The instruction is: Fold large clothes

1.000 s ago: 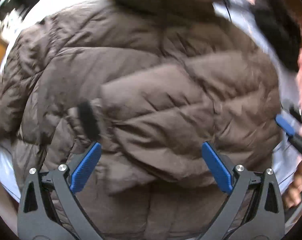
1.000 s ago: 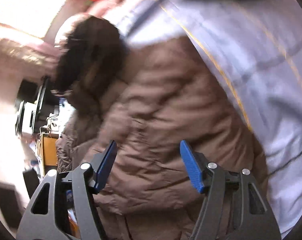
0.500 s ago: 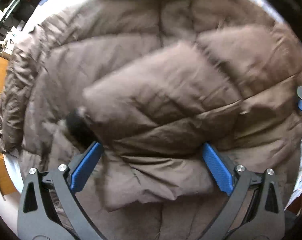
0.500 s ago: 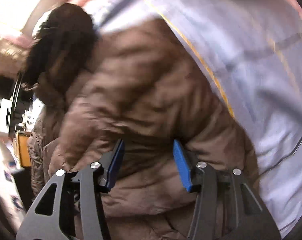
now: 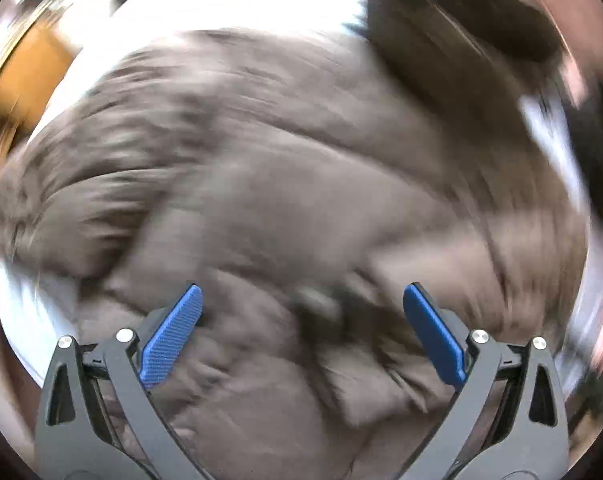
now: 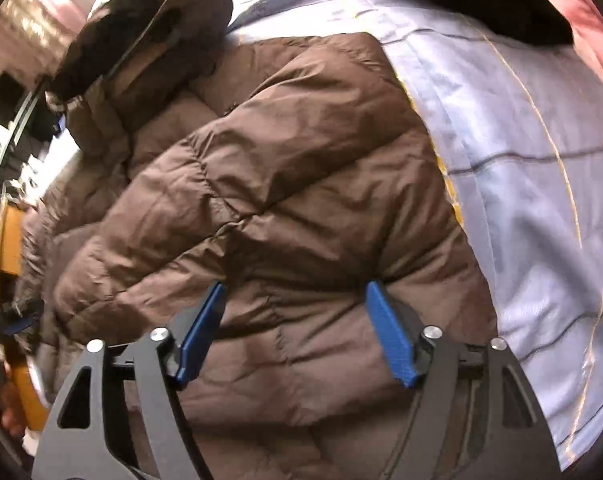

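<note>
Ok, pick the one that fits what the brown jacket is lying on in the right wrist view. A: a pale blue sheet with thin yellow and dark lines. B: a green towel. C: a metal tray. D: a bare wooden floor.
A: the jacket lies on a pale blue sheet crossed by thin yellow and dark lines, showing to its right.

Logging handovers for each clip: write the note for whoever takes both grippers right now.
Left gripper: open, over the jacket; view blurred. Right gripper: open, pads against the jacket's puffed fabric, not clamped.
Jacket lies on the blue sheet, hood at the far end, one sleeve folded across the body.
Left: the rest of the fold; how far along it is, I cannot tell.
</note>
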{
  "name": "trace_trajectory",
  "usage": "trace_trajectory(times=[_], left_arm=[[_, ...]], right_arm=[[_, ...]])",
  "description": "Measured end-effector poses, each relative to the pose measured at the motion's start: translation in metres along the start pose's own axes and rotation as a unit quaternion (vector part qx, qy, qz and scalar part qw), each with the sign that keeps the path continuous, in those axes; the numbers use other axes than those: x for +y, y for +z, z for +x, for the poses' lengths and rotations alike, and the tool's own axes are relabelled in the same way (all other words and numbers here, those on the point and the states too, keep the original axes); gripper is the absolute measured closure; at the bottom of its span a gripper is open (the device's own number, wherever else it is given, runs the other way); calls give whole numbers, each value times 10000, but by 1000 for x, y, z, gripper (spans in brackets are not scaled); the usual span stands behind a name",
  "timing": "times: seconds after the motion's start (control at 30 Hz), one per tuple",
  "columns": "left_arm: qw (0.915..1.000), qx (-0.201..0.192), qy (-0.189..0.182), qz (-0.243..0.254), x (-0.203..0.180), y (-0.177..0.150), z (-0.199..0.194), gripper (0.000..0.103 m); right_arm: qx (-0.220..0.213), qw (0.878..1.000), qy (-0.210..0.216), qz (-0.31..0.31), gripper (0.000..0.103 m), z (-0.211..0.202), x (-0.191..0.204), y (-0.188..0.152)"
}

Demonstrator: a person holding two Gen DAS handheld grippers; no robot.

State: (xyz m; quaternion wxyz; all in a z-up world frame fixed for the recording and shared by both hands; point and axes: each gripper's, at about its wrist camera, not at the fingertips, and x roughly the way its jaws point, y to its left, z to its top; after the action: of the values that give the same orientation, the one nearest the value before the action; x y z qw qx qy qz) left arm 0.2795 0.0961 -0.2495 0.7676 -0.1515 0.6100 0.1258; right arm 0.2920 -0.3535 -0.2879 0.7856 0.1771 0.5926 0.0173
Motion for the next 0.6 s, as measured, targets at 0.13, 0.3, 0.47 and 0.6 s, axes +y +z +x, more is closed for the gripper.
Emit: trace_trajectory(times=[0.13,0.3,0.47,0.6], left_arm=[[9481,12,-721,-3098,162,-1,6,2],[8375,26,-1415,-5278,300,-40,43,2],[7866,-23,-2260,-5746,334,-48,80,4],[8170,-829,-2112,-5302,326,-29,50,88]], right_arm=[[239,9986,322,345,28,-5,-19,-8],[333,9987,350,170,28,-8,-7,-17],[400,9972,624,62,28,-15,5,-31],[462,9966,686,-10,28,-17,14,-40]])
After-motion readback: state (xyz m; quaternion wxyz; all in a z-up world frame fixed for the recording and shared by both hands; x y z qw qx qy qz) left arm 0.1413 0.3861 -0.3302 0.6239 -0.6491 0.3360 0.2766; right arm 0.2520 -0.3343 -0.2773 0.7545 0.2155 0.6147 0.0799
